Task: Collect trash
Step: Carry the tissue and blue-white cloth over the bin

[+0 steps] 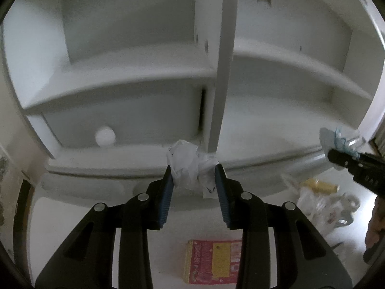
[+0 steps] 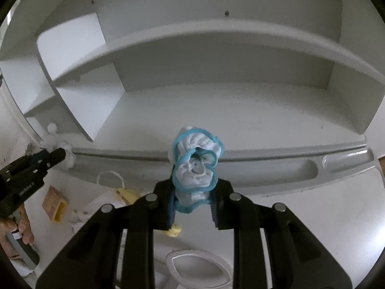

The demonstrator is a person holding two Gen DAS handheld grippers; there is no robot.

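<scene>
Both grippers are loaded up over a white bench with a white shelf unit (image 1: 134, 72) at the far side. The left gripper (image 1: 193, 175) is partly closed, its blue pads pinching a crumpled white plastic bag (image 1: 190, 163) held just in front of the shelf's lower edge. The right gripper (image 2: 192, 192) is squeezed onto a scrunched white cloth with blue trim (image 2: 196, 163), held up above the bench. Down on the bench, a red and yellow box (image 1: 213, 261) lies near the left gripper, and a clear bag of rubbish (image 1: 324, 204) sits to the right.
</scene>
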